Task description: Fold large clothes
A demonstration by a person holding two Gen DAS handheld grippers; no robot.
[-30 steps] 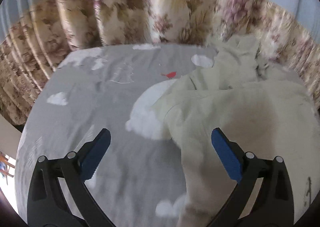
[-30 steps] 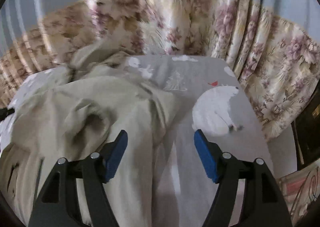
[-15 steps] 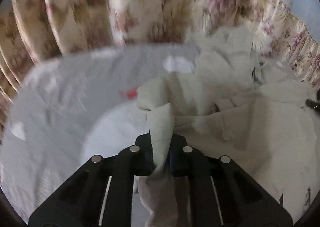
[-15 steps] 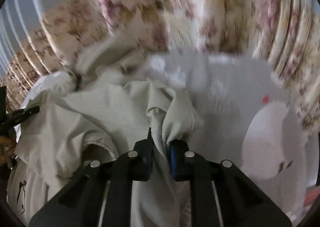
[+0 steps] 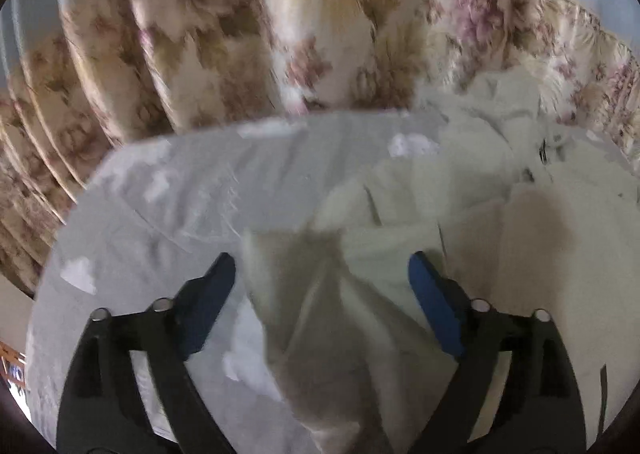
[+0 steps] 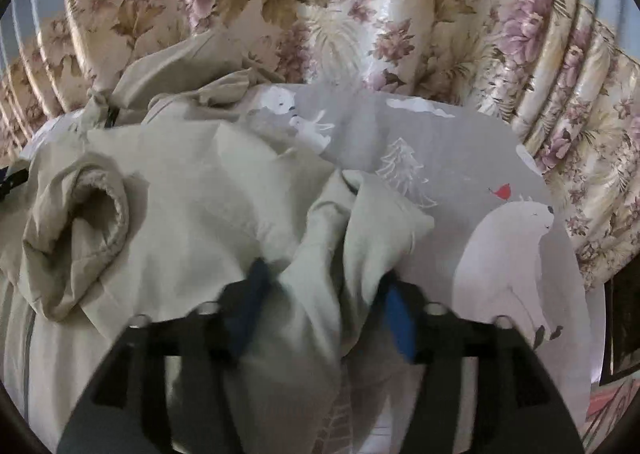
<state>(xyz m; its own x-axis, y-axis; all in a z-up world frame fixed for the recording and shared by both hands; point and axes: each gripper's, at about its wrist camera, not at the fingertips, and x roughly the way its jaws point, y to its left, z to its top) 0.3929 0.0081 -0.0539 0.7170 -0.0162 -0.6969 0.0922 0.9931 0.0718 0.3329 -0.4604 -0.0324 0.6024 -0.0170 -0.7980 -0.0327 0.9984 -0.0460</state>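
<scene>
Your left gripper (image 5: 320,278) and right gripper (image 6: 324,294) are both opening, a ridge of the beige garment (image 6: 192,190) lying loose between each pair of jaws. It's soft, light cloth heaped on the grey bedsheet (image 6: 460,150); take hems or corners. Bunching hides its shape, and motion blur smears the left view.

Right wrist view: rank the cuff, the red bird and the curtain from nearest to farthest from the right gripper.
1. Cuff, left of the right gripper, on the beige garment.
2. Red bird, upper right, printed on the sheet above the bear.
3. Curtain, hanging behind the bed's far edge.
</scene>
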